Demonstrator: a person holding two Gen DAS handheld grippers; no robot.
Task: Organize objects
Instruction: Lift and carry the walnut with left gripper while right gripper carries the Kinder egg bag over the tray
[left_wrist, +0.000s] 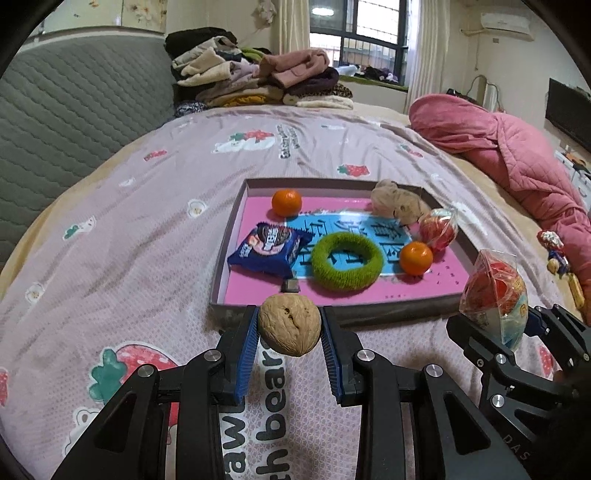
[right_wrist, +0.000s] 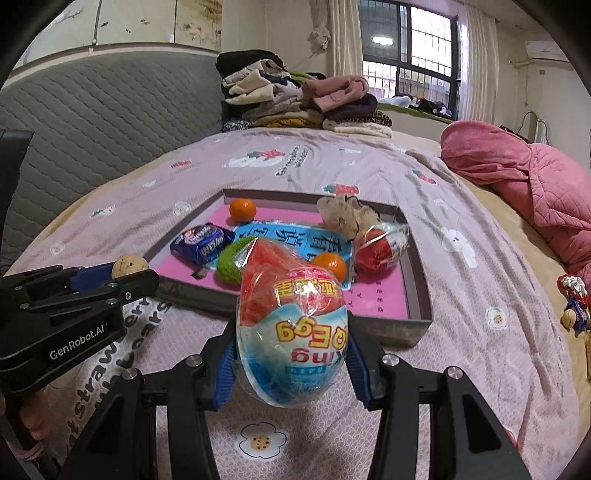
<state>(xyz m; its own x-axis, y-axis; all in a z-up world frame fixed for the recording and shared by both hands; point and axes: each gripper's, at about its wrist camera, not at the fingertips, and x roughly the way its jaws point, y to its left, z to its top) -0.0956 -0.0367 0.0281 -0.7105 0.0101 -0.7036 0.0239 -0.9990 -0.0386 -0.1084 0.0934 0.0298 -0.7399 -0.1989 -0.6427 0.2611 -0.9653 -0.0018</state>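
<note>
My left gripper (left_wrist: 289, 325) is shut on a walnut (left_wrist: 289, 324), held above the bedspread just short of the near wall of a shallow tray (left_wrist: 332, 314). My right gripper (right_wrist: 291, 332) is shut on a plastic-wrapped toy egg (right_wrist: 291, 325), red on top and blue-white below, also held in front of the tray (right_wrist: 406, 328). Each gripper shows in the other's view: the right gripper (left_wrist: 517, 321) with the toy egg (left_wrist: 495, 299), the left gripper (right_wrist: 118, 280) with the walnut (right_wrist: 127, 265). The pink-lined tray holds two oranges (left_wrist: 286, 202) (left_wrist: 416, 257), a blue snack packet (left_wrist: 267, 248), a green fuzzy ring (left_wrist: 346, 261), another wrapped egg (left_wrist: 439, 229) and a beige plush (left_wrist: 395, 201).
The tray lies on a bed with a pink strawberry-print spread (left_wrist: 129, 240). Small wrapped items (right_wrist: 574, 306) lie on the spread to the right. A pink quilted blanket (right_wrist: 535, 177) is bunched at the right, folded clothes (left_wrist: 258, 79) are stacked at the back, and a grey headboard (left_wrist: 74, 118) stands left.
</note>
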